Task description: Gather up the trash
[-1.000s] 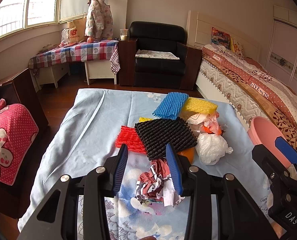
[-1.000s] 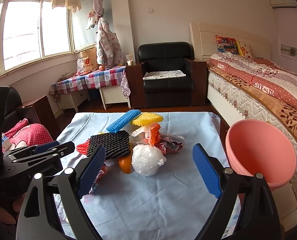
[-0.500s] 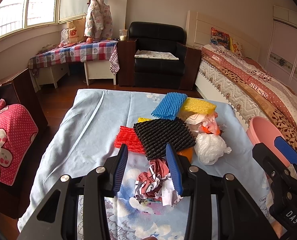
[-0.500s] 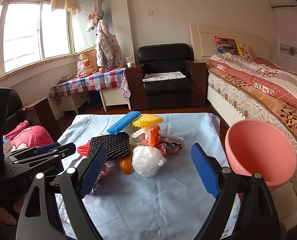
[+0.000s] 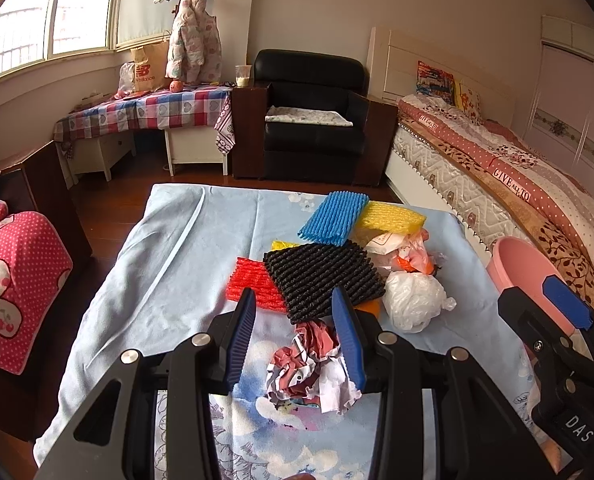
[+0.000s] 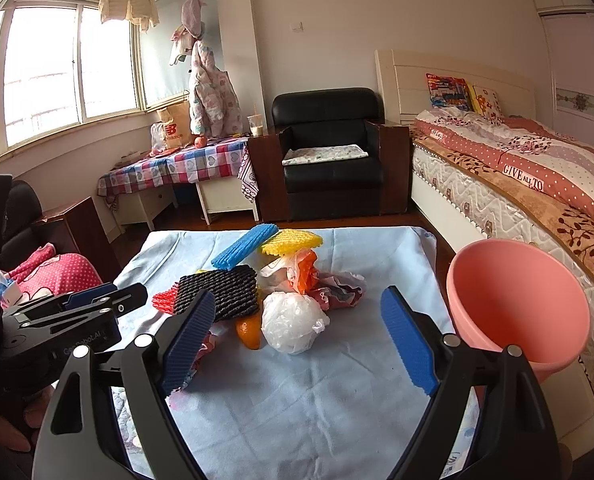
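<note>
A table draped in a pale blue cloth (image 6: 337, 392) is seen, with a heap of trash near its middle. Taking the black foam net (image 5: 323, 280) as landmark: a red foam net (image 5: 253, 284) lies partly under its left edge, blue (image 5: 333, 218) and yellow (image 5: 393, 218) nets lie beyond it, a white plastic ball (image 5: 413, 304) sits just to its right, and a crumpled printed paper (image 5: 309, 364) lies in front of it. The left gripper (image 5: 297, 336) is held partly parted above that paper — nothing is clamped. The right gripper (image 6: 297, 340) is spread wide and empty, nearer than the white ball. A pink basin (image 6: 517, 304) stands well to the right, off the table's edge.
</note>
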The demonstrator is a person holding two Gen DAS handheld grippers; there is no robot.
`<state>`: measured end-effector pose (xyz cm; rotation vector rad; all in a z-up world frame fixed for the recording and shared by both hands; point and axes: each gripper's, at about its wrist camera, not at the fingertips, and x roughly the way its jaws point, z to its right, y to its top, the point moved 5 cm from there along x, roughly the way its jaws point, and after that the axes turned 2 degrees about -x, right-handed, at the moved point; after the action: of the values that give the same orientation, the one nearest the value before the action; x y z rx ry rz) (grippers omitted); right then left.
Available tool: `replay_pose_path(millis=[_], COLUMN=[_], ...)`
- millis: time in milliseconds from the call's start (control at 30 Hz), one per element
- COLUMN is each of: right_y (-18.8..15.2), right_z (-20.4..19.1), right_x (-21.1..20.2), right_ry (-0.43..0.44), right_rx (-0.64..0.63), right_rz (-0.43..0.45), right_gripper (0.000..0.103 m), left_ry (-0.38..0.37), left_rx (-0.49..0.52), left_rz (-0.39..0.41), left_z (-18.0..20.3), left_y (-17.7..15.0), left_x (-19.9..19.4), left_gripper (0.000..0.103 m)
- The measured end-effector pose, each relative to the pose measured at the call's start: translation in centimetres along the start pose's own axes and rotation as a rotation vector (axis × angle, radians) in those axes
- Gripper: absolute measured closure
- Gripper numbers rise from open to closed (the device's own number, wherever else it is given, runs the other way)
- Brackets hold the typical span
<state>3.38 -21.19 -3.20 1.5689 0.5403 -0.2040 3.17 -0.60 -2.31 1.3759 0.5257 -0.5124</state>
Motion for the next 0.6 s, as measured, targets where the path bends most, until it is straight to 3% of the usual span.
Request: replay_pose_path(millis=[600], right_y=[-0.5], right_z=[1.1], right_x=[-1.1], right_ry=[0.003], right_rx=[0.019], right_rz=[0.028], right_gripper=[0.018], left_ry=[-0.012], left_rx=[0.0], left_rz=[0.012], left_z=[1.2], left_y=[0.1], left_x=[-0.2], left_gripper=[0.064])
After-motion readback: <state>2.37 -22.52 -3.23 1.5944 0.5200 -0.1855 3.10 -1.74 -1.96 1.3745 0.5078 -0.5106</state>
